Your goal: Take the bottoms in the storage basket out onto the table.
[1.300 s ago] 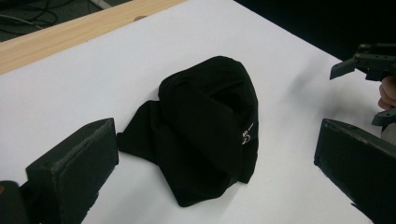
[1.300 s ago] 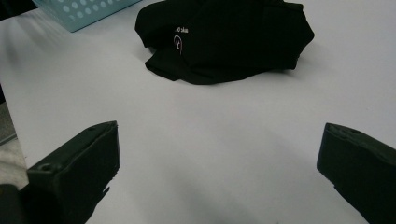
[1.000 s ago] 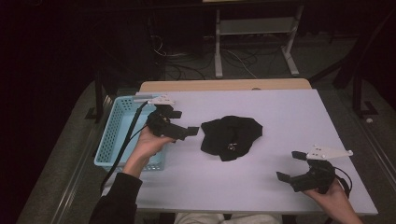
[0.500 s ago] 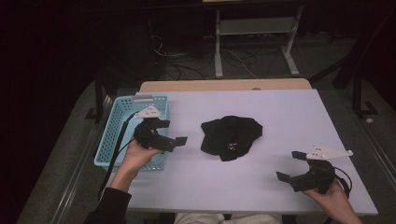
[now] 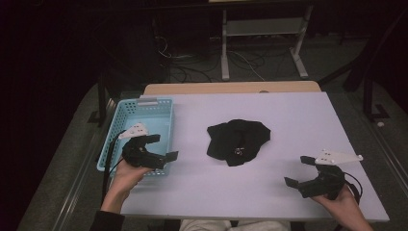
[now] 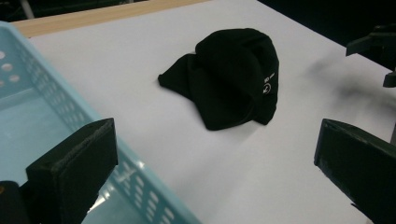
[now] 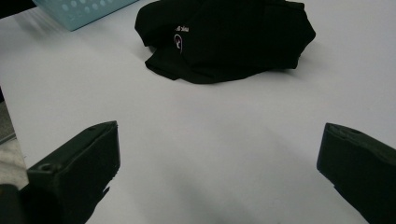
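The left tongs [image 5: 161, 147] have pulled back from the black cloth [image 5: 238, 141] to the blue basket [image 5: 144, 111], wide open and empty. The right tongs [image 5: 304, 171], open too, wait near the desk's [image 5: 288, 110] front edge. Cloth lies mid-desk, ungrasped.

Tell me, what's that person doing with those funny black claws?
A person sits at a white table with a gripper in each hand. The left gripper hovers over the near corner of a blue basket, the right gripper near the table's front edge. Both are open and hold nothing. A crumpled black cloth lies between them, untouched.
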`<action>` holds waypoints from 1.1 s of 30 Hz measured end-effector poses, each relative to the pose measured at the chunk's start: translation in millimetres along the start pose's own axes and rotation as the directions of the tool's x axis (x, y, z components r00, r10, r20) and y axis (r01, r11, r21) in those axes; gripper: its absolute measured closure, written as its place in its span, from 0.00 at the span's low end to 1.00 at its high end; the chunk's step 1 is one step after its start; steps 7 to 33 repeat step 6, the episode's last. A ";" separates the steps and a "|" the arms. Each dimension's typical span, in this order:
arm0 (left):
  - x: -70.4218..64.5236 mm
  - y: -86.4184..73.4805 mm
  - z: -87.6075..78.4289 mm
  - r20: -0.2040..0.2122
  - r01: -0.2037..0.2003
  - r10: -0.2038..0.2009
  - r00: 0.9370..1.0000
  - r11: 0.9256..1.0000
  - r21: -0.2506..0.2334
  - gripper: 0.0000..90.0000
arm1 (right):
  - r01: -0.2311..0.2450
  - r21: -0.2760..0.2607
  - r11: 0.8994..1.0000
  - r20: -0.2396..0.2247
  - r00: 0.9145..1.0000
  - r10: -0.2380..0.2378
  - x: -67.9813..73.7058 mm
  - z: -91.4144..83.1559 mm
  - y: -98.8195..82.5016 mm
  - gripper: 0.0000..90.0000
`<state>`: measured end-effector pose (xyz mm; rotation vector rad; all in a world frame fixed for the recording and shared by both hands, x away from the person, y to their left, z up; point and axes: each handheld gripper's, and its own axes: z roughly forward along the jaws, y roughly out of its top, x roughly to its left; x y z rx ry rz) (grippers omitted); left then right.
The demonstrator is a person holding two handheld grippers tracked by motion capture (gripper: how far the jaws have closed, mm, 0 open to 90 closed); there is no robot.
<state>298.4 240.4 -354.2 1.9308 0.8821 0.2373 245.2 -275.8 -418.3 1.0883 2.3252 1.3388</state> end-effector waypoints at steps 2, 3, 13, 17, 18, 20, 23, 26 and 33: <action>-0.3 -4.5 -2.2 0.002 0.009 -0.009 1.000 1.000 -0.010 0.00 | 0.000 -0.002 1.000 0.000 1.000 0.000 -0.1 -0.1 0.0 0.00; -0.4 -6.5 -3.3 0.002 0.012 -0.012 1.000 1.000 -0.015 0.00 | 0.000 -0.001 1.000 0.001 1.000 0.000 -0.1 -0.1 0.0 0.00; -0.2 -12.5 -4.8 0.009 0.033 -0.033 0.999 0.999 -0.038 0.00 | 0.000 0.000 1.000 0.000 1.000 0.000 0.0 0.0 0.0 0.00; -0.2 -12.5 -4.8 0.009 0.033 -0.033 0.999 0.999 -0.038 0.00 | 0.000 0.000 1.000 0.000 1.000 0.000 0.0 0.0 0.0 0.00; -0.2 -12.5 -4.8 0.009 0.033 -0.033 0.999 0.999 -0.038 0.00 | 0.000 0.000 1.000 0.000 1.000 0.000 0.0 0.0 0.0 0.00; -0.2 -12.5 -4.8 0.009 0.033 -0.033 0.999 0.999 -0.038 0.00 | 0.000 0.000 1.000 0.000 1.000 0.000 0.0 0.0 0.0 0.00; -0.2 -12.5 -4.8 0.009 0.033 -0.033 0.999 0.999 -0.038 0.00 | 0.000 0.000 1.000 0.000 1.000 0.000 0.0 0.0 0.0 0.00; -0.2 -12.5 -4.8 0.009 0.033 -0.033 0.999 0.999 -0.038 0.00 | 0.000 0.000 1.000 0.000 1.000 0.000 0.0 0.0 0.0 0.00; -0.2 -12.5 -4.8 0.009 0.033 -0.033 0.999 0.999 -0.038 0.00 | 0.000 0.000 1.000 0.000 1.000 0.000 0.0 0.0 0.0 0.00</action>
